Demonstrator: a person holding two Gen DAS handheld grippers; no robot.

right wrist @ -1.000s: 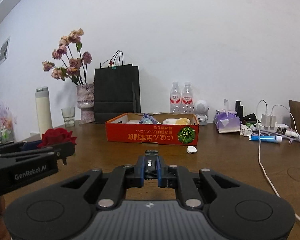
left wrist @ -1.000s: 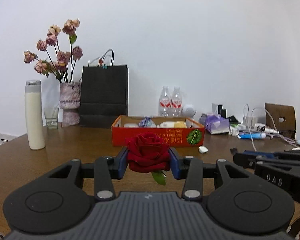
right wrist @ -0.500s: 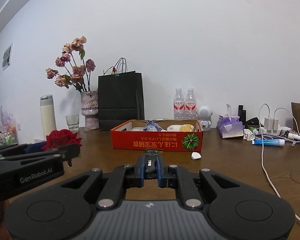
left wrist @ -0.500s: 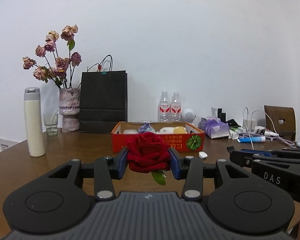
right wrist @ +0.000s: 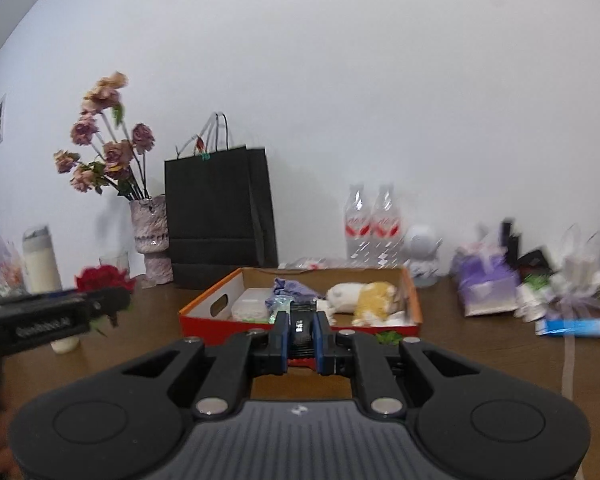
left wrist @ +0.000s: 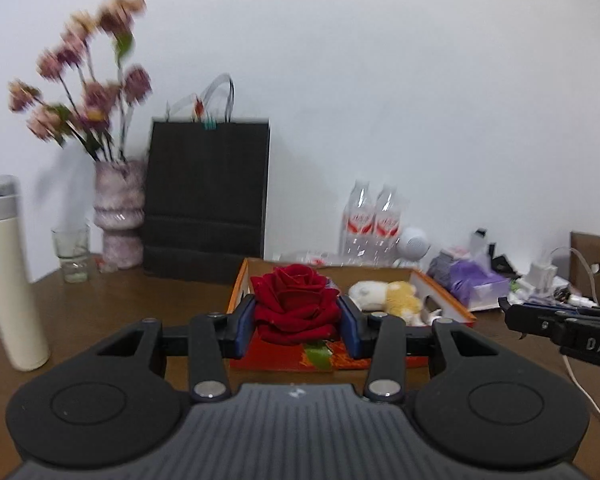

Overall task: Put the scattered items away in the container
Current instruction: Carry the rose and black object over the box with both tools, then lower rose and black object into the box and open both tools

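My left gripper (left wrist: 296, 322) is shut on a red rose (left wrist: 294, 300), held just in front of the near wall of the red-orange cardboard box (left wrist: 240, 286). The rose (right wrist: 104, 278) and the left gripper (right wrist: 100, 304) also show at the left of the right wrist view. My right gripper (right wrist: 301, 330) is shut on a small black object (right wrist: 301, 326), level with the near wall of the box (right wrist: 212, 304). Inside the box lie a white and yellow plush toy (right wrist: 362, 298), a purple cloth (right wrist: 290, 286) and a clear plastic tub (right wrist: 252, 306).
A black paper bag (right wrist: 220, 216), a vase of dried flowers (right wrist: 150, 240), a glass (left wrist: 72, 256) and a cream flask (left wrist: 8, 276) stand left of the box. Two water bottles (right wrist: 374, 224), a purple tissue pack (right wrist: 486, 288), a blue tube (right wrist: 576, 326) and white cables (right wrist: 568, 360) crowd the right.
Both grippers have moved forward and slightly up toward the box, which now looks much larger, its inside now visible. The rose and the small black object stay gripped.
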